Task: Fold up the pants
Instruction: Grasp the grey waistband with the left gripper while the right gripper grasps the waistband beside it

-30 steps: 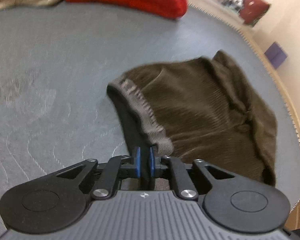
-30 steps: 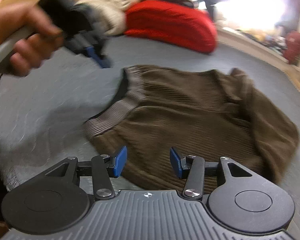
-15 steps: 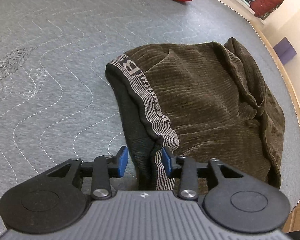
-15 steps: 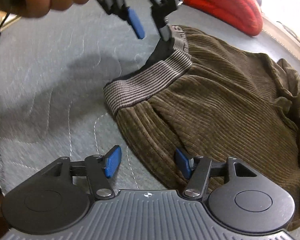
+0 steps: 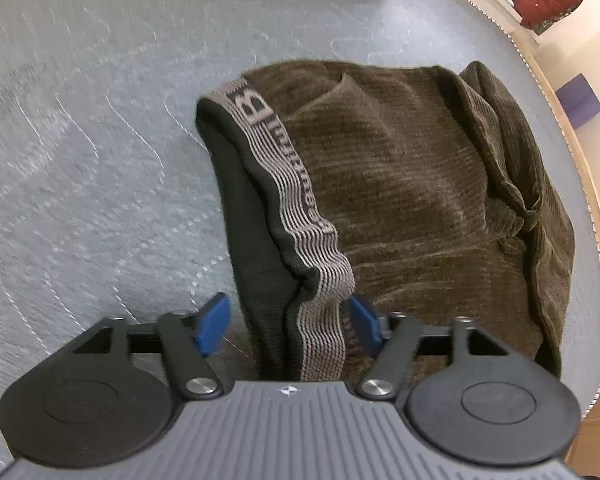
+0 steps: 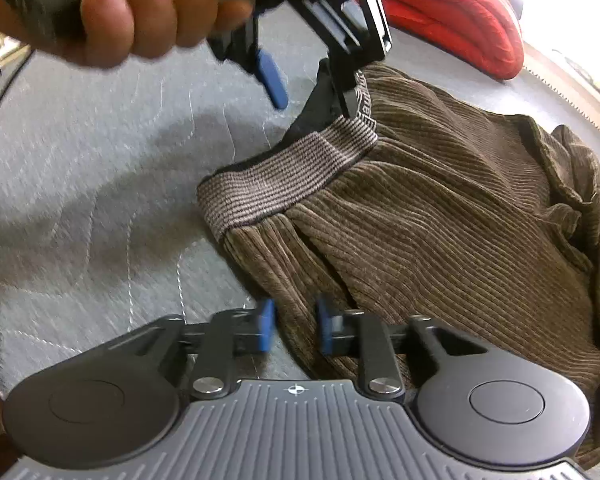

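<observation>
Brown corduroy pants (image 5: 412, 184) lie bunched on a grey quilted surface (image 5: 100, 140), with a striped grey waistband (image 5: 300, 216). My left gripper (image 5: 288, 324) is open, its blue pads either side of the waistband end, which lies loose between them. In the right wrist view the pants (image 6: 440, 220) fill the right half, and the left gripper (image 6: 312, 76), held by a hand, hovers over the waistband's far end (image 6: 284, 176). My right gripper (image 6: 294, 330) is partly closed around the pants' near edge, a gap still showing between the pads.
A red folded garment (image 6: 452, 12) lies at the far side of the quilted surface. The surface's stitched edge (image 5: 580, 184) and a wooden border run along the right. A purple box (image 5: 580, 96) sits beyond it.
My left gripper let go of the waistband and opened wider. My right gripper dropped to the pants' near edge and its jaws narrowed around the cloth.
</observation>
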Available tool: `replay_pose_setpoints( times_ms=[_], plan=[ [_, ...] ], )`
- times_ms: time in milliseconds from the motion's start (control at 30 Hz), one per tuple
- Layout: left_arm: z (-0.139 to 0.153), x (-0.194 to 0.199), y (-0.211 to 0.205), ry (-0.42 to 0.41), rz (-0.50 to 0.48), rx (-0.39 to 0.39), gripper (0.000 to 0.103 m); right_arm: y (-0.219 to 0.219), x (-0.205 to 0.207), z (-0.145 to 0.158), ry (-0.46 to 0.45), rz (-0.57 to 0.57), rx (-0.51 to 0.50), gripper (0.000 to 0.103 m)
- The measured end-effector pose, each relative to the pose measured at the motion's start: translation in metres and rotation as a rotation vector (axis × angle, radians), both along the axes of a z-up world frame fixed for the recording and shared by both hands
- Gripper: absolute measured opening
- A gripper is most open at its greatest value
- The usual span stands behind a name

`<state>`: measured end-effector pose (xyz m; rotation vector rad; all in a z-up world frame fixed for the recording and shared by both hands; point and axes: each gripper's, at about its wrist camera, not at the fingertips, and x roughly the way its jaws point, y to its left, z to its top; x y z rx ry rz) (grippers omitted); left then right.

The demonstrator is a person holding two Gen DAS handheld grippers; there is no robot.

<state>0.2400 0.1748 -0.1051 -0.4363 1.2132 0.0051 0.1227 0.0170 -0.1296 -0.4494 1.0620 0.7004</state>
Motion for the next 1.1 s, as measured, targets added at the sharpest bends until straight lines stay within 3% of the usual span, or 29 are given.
replay_pose_setpoints(
  times_ms=[200, 333, 367, 400, 433, 500, 633, 733, 967, 1100],
  plan=[
    [-0.026, 0.009, 0.002, 0.092, 0.023, -0.118, 0.084, -0.011, -0.002, 0.026, -0.070, 0.002, 0.078, 0.007],
    [-0.030, 0.012, -0.005, 0.077, -0.016, -0.154, 0.083, -0.026, -0.004, 0.051, -0.137, -0.025, 0.163, 0.007],
    [-0.031, 0.011, -0.006, 0.074, -0.025, -0.177, 0.073, -0.029, -0.005, 0.055, -0.145, -0.036, 0.181, 0.007],
    [-0.031, 0.011, -0.007, 0.074, -0.033, -0.191, 0.044, -0.031, -0.006, 0.058, -0.147, -0.045, 0.192, 0.007],
    [-0.031, 0.010, -0.009, 0.076, -0.043, -0.203, 0.040, -0.032, -0.007, 0.059, -0.147, -0.047, 0.192, 0.006],
    [-0.020, 0.004, -0.014, 0.034, -0.083, -0.163, 0.029, -0.032, -0.010, 0.060, -0.137, -0.037, 0.173, 0.006],
    [0.016, -0.013, -0.018, -0.072, -0.146, -0.090, 0.025, -0.018, -0.021, 0.067, -0.139, 0.018, 0.122, 0.006],
    [0.038, -0.027, -0.004, -0.107, -0.146, -0.064, 0.023, -0.001, -0.028, 0.076, -0.143, 0.041, 0.117, 0.006],
    [0.060, -0.050, 0.040, -0.074, -0.082, 0.024, 0.022, 0.074, -0.058, 0.092, -0.121, 0.161, 0.159, 0.006],
    [0.063, -0.055, 0.046, -0.028, -0.044, 0.048, 0.022, 0.123, -0.078, 0.092, -0.052, 0.219, 0.210, 0.006]
  ],
)
